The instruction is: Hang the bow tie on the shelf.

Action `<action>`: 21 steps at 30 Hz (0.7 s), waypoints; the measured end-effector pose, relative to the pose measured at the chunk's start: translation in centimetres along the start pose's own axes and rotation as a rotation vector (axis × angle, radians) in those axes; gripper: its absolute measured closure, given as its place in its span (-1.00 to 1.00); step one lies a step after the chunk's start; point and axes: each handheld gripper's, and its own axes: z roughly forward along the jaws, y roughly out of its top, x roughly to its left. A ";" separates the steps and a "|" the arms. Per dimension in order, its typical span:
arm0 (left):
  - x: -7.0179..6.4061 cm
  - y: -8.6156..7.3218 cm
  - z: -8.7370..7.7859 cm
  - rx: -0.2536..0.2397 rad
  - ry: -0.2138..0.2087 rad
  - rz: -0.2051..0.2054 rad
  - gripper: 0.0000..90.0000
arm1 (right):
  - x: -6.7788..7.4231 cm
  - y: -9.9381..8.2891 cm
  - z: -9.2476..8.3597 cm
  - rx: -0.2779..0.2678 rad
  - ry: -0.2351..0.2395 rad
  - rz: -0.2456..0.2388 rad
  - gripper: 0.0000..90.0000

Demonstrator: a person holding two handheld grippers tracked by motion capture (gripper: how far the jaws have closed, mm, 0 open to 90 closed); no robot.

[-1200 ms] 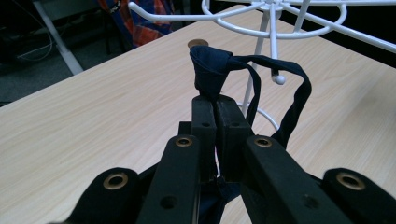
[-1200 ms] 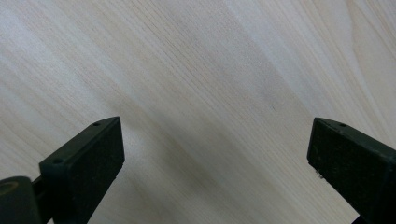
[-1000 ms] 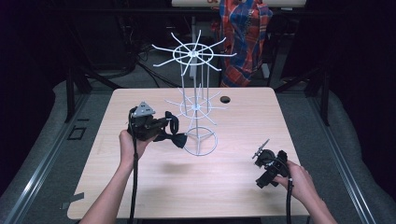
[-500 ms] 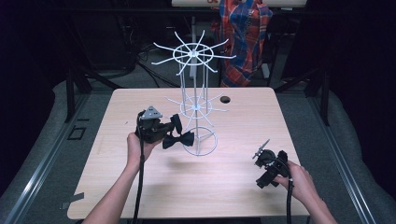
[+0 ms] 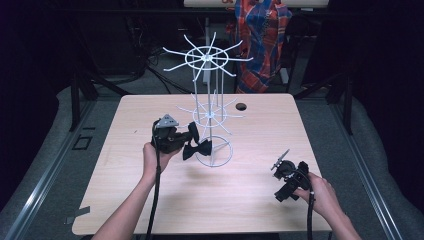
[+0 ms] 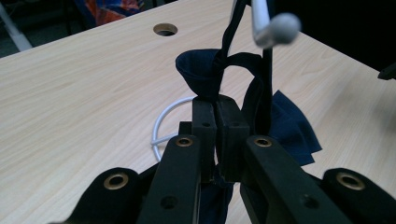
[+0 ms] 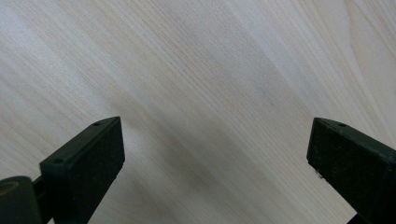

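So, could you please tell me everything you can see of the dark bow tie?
The bow tie is dark navy, soft-looking fabric with flared wings and a thin black strap looping up from it. The left tool is shut on part of it, holding it just above the table beside the white wire stand, near the stand's ring base. One white-tipped stand arm sits close to the strap.

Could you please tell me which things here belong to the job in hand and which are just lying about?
In play:
- left tool, shut on the dark bow tie
- white wire rack, bow tie at its base

Idle:
- right tool, open over bare table
- plaid cloth behind the table
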 end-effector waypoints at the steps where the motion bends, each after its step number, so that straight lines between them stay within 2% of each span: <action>1: 0.0 0.0 0.1 -0.001 -0.003 0.002 0.94 | 0.0 0.0 0.0 0.001 -0.001 0.000 -0.91; 6: 0.0 0.0 0.2 0.006 -0.006 0.006 0.93 | 0.1 -0.1 0.0 -0.007 -0.007 0.009 -0.91; 7: 0.0 0.0 0.2 -0.006 0.001 -0.004 0.91 | 0.1 -0.1 0.0 -0.007 -0.005 0.010 -0.91; 13: 0.2 0.0 -0.1 -0.002 -0.001 -0.013 0.73 | 0.0 -0.1 0.0 -0.007 -0.004 0.008 -0.91; 14: 0.1 0.0 -0.1 0.001 -0.004 -0.012 0.69 | 0.0 -0.1 0.0 -0.009 -0.001 0.008 -0.91; 15: 0.1 0.0 -0.1 0.006 -0.005 -0.011 0.56 | 0.0 -0.1 -0.1 -0.009 -0.003 0.007 -0.91; 18: 0.1 0.0 0.0 0.011 -0.006 -0.021 0.47 | 0.0 -0.2 0.0 -0.020 0.004 0.012 -0.91; 19: 0.1 -0.1 0.0 0.012 0.000 -0.027 0.39 | 0.1 -0.2 0.0 -0.029 0.009 0.020 -0.91; 20: 0.1 -0.1 0.0 0.017 0.002 -0.033 0.23 | 0.1 -0.3 -0.1 -0.031 -0.003 0.028 -0.92; 21: 0.2 -0.1 -0.1 0.019 0.006 -0.034 0.23 | 0.1 -0.3 -0.1 -0.031 -0.003 0.028 -0.92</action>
